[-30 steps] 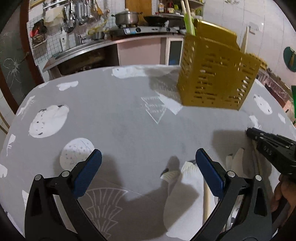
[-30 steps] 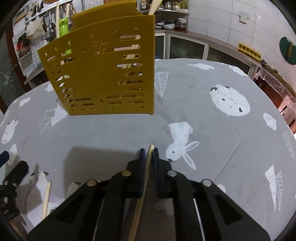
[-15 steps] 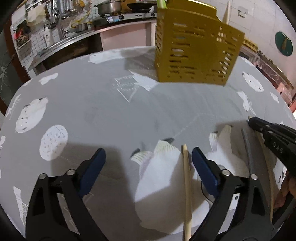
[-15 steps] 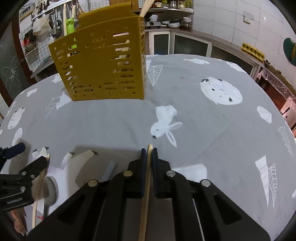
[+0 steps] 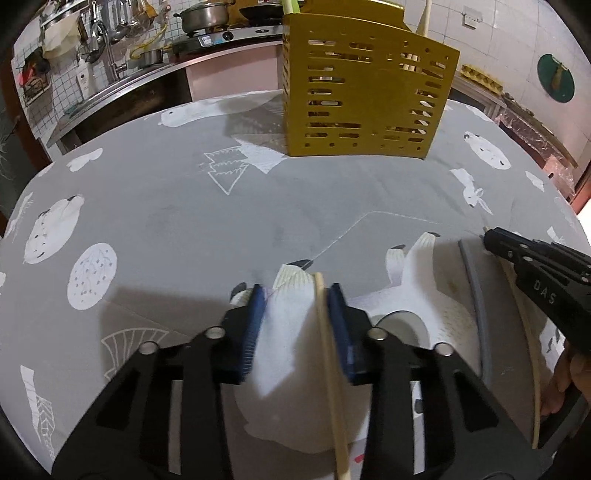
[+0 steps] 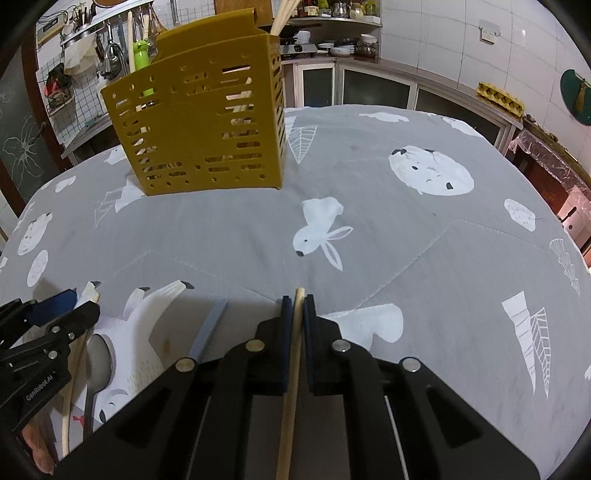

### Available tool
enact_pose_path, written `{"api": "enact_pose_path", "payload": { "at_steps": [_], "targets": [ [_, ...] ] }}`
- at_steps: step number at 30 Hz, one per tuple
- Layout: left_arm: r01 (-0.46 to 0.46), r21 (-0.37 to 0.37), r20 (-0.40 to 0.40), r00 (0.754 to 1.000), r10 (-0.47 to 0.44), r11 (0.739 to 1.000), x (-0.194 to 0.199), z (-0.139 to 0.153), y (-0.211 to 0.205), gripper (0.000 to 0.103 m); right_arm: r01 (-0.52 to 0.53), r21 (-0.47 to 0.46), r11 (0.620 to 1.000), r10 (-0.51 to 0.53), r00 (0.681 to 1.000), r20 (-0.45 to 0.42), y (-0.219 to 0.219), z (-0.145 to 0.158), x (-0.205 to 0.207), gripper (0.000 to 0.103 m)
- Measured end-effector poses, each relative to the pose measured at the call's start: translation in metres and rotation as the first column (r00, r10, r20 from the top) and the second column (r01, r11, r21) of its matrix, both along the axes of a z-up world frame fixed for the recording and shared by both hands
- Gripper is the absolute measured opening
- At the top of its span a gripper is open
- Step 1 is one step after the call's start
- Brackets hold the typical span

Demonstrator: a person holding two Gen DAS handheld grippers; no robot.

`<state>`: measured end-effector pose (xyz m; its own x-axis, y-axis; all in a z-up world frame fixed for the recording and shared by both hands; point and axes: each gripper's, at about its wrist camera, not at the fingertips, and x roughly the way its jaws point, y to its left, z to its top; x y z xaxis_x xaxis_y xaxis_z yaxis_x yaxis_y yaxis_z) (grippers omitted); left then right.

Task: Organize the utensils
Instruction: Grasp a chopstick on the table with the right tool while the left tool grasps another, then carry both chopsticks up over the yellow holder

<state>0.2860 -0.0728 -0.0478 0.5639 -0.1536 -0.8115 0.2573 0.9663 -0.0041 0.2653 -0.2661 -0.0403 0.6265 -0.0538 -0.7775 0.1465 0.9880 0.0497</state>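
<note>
A yellow slotted utensil holder (image 5: 365,88) stands at the far side of the table, with chopsticks in it; it also shows in the right wrist view (image 6: 199,122). My left gripper (image 5: 295,295) is partly closed around a pale chopstick (image 5: 327,350) lying on the cloth; the stick touches the right pad with a gap on the left. My right gripper (image 6: 296,299) is shut on another pale chopstick (image 6: 290,387) and shows in the left wrist view (image 5: 539,269). A metal spoon (image 6: 98,362) and a grey chopstick (image 6: 208,332) lie between the grippers.
The table carries a grey cloth (image 5: 184,206) with white animal prints. A kitchen counter with a sink and a stove (image 5: 207,22) runs behind the table. Cabinets (image 6: 369,85) line the far right wall.
My left gripper has moved right over the chopstick and its jaws have narrowed around it. My right gripper has drawn back from the holder with its chopstick.
</note>
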Motion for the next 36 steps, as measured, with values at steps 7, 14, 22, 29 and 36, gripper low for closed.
{"api": "enact_pose_path", "payload": {
  "at_steps": [7,14,22,29,36],
  "targets": [
    [0.006,-0.023,-0.027,1.0,-0.007,1.0,0.006,0.002,0.0,0.006,0.001,-0.009,1.0,-0.001,1.0,-0.019,0.0,0.001,0.008,0.007],
    [-0.003,-0.029,-0.004,1.0,0.003,1.0,0.004,0.009,0.001,0.005,-0.011,-0.002,1.0,0.011,0.999,0.035,0.001,0.013,-0.002,0.006],
    [-0.029,-0.068,0.111,0.993,0.036,0.997,-0.008,0.038,0.013,0.004,-0.008,0.047,0.999,0.0,0.986,0.166,-0.007,0.048,-0.016,0.006],
    [-0.044,-0.111,0.254,0.965,0.071,0.993,-0.028,0.077,0.027,0.004,-0.007,0.046,0.999,-0.008,0.954,0.3,-0.007,0.075,-0.029,0.006],
    [-0.038,-0.125,0.319,0.945,0.077,0.991,-0.036,0.099,0.032,0.004,-0.031,0.038,0.999,0.021,0.965,0.26,-0.008,0.073,-0.02,0.006]
  ]
}}
